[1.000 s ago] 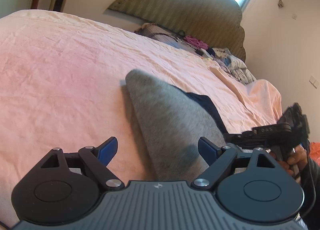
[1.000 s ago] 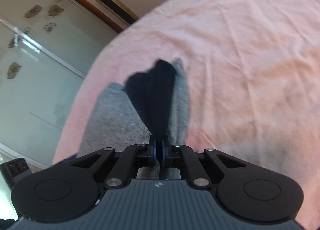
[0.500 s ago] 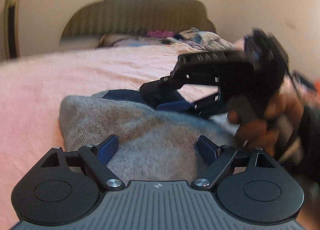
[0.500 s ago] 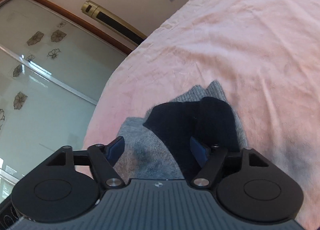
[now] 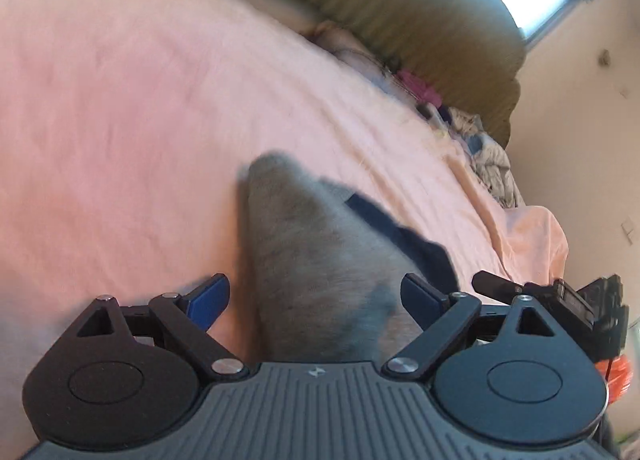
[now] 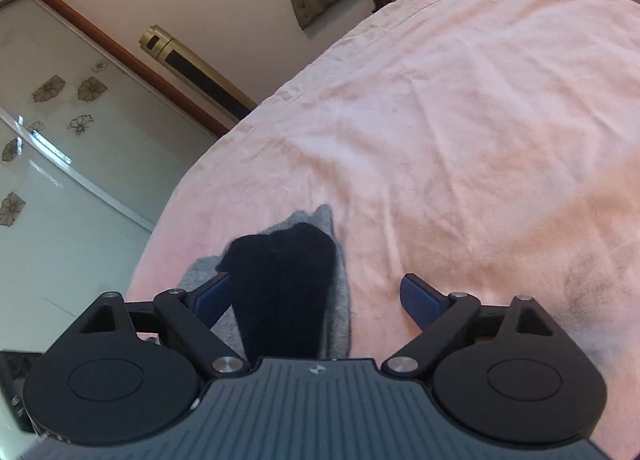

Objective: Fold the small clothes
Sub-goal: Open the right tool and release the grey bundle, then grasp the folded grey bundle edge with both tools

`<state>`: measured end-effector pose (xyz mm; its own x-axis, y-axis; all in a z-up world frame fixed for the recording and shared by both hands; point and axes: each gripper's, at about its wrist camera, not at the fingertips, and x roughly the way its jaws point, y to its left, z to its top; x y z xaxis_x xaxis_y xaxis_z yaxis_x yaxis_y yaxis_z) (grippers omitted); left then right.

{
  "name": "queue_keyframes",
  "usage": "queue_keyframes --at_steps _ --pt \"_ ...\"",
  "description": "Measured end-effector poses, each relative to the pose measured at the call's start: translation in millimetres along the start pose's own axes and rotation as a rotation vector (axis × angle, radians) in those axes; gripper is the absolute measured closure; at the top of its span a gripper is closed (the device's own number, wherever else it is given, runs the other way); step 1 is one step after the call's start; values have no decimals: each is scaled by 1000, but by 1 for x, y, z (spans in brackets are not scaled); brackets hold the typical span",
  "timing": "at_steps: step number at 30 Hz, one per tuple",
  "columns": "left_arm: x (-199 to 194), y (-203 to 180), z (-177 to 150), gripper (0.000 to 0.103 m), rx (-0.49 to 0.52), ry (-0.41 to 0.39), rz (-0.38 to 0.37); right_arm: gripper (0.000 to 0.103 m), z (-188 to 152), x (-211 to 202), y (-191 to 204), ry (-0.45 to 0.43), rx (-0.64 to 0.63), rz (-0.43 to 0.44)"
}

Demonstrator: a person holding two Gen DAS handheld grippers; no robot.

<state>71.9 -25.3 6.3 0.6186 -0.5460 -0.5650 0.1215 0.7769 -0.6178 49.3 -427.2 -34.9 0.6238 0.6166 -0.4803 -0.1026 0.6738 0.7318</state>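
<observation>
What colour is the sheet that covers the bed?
The sheet is plain pale pink, wrinkled; the right wrist view shows it best.

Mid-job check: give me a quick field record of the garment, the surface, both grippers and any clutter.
surface: pink bedsheet
garment: grey piece lying on the sheet, dark navy part folded over it
left gripper: open, over the grey piece, holding nothing
right gripper: jaws just opened; open, navy part lies between them, not pinched
clutter: pile of clothes near the headboard
</observation>
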Motion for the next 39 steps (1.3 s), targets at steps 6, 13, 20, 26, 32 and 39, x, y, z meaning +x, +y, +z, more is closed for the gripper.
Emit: queue_keyframes --at_steps 6,13,20,26,32,39 --pt "23 -1 -1 64 -29 81 -60 54 -5 26 17 125 -45 52" --pt "-16 -20 15 76 115 -52 -18 76 -11 14 44 51 -85 111" --pt "-9 6 76 67 128 -53 137 61 25 48 60 -21 -4 146" --pt "-43 51 22 36 -56 53 -59 41 -4 41 54 78 -21 84" --pt "-47 32 -24 86 46 90 25 83 -58 20 52 190 -59 56" --pt "-95 6 -47 76 378 -51 200 71 -76 8 68 177 -134 19"
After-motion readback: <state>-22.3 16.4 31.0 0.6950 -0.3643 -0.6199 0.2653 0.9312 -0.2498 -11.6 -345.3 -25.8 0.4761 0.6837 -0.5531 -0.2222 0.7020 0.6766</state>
